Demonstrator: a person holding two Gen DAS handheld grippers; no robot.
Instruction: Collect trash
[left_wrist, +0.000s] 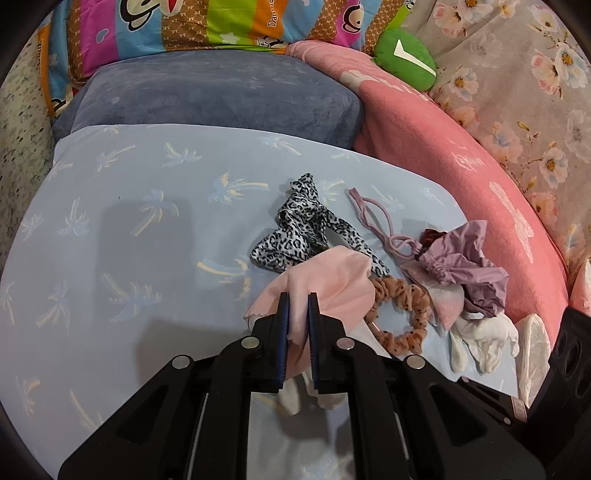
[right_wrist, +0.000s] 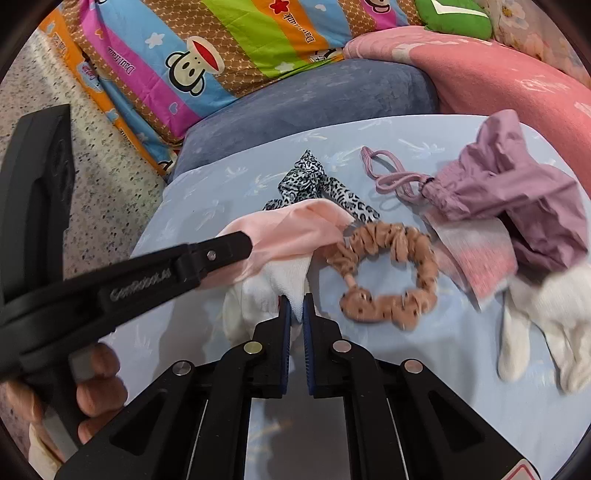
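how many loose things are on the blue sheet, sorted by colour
Pink: 2, the pink cloth and the pink-and-white pad
Purple: 2, the drawstring bag and the hair band
Black-and-white leopard: 1, the scarf
Tan spotted: 1, the scrunchie
White: 2, the white cloth and the glove
Total: 8

My left claw (left_wrist: 298, 295) pinches a crumpled pale pink cloth (left_wrist: 325, 280); my right claw (right_wrist: 296, 297) nips the white sock (right_wrist: 284, 282) touching it just beneath.
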